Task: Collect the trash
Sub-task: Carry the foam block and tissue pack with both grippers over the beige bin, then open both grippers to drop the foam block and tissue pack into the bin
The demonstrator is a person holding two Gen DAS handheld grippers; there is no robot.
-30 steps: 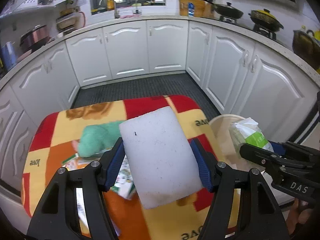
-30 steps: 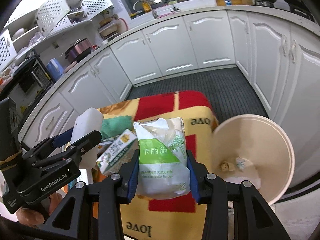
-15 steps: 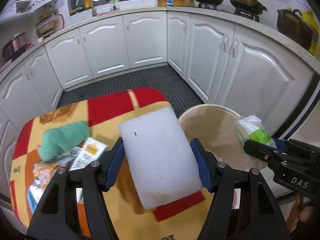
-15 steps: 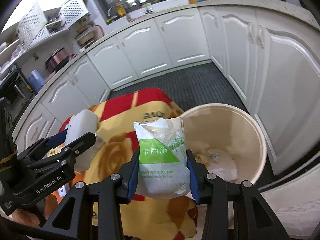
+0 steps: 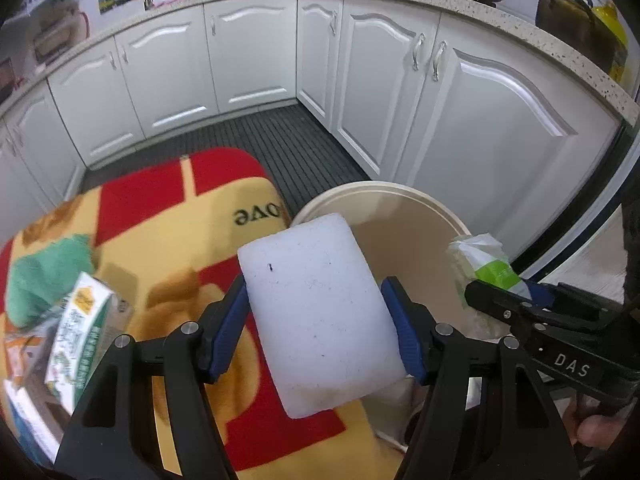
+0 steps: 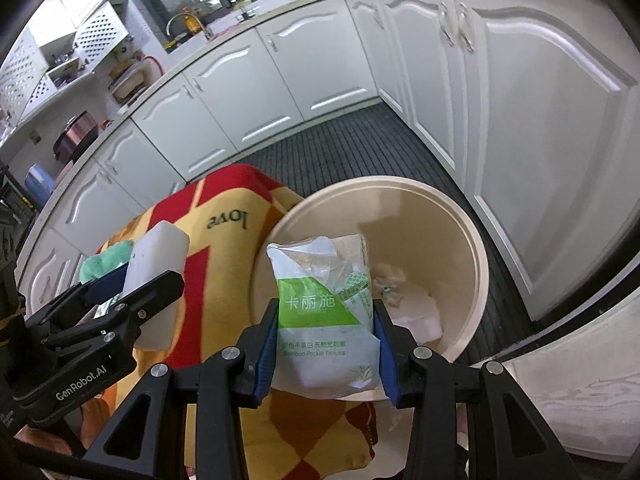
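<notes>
The left gripper (image 5: 320, 328) clamps a white foam block (image 5: 320, 316) between its blue pads: a thick rounded rectangle with a matte, finely pitted face and a few dark specks. The block tilts up and away from the fingers, its far end reaching over the near rim of the trash bin (image 5: 416, 208).

The right gripper (image 6: 326, 336) squeezes a tissue packet (image 6: 324, 308), a soft crinkled plastic wrapper, white with a green panel and printed lettering, its torn top standing loose and wrinkled above the pads. The packet hangs over the bin's near edge.

The bin is a round, smooth, cream plastic tub, just ahead of both grippers and slightly to the right of the left one. On its bottom lie a few crumpled scraps (image 6: 416, 312) of pale paper or film.

Left of the bin, under and beside the left gripper, spreads a fuzzy blanket (image 5: 168, 216) in red, yellow and orange blocks with the word "love" printed on it. At its far left lie a green terry cloth (image 5: 44, 276), bunched and nubbly, and a flat printed carton (image 5: 78, 332) with green edging.

Beyond, a dark ribbed floor mat (image 6: 344, 144) runs along glossy white panelled cabinets (image 5: 248, 48).
</notes>
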